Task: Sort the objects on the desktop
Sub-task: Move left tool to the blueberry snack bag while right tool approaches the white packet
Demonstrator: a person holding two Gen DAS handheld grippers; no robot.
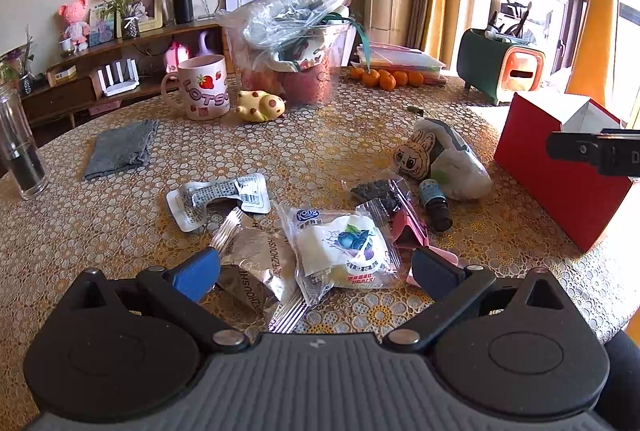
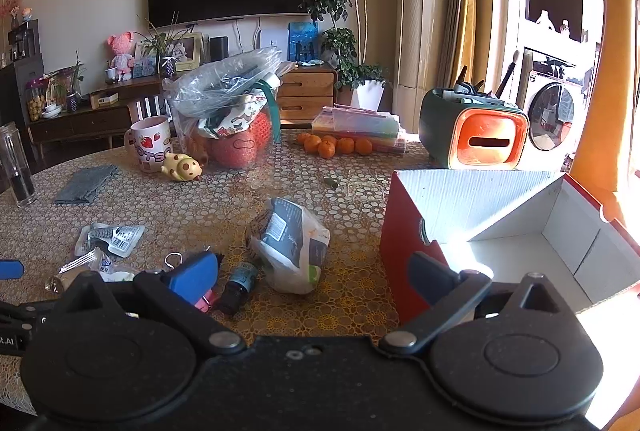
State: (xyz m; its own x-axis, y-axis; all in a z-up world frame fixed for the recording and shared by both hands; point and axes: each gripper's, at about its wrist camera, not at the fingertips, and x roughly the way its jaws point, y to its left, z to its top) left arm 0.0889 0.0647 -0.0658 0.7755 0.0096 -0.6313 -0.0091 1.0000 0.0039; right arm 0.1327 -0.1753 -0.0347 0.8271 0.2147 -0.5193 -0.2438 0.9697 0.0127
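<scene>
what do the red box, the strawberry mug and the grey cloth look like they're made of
Red box: likely cardboard, its white inner wall shows ribbing.
Strawberry mug: probably glazed ceramic, glossy with printed design.
Grey cloth: soft woven fabric, matte, limp with a rumpled edge.

Both wrist views low, near tabletop, facing TV wall — share red box (image 1: 560, 183), mug (image 2: 148, 143).

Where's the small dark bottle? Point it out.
The bottle lies on the table in the left wrist view, right of centre, between the pink packet and the white bag. In the right wrist view it lies by the left finger.
</scene>
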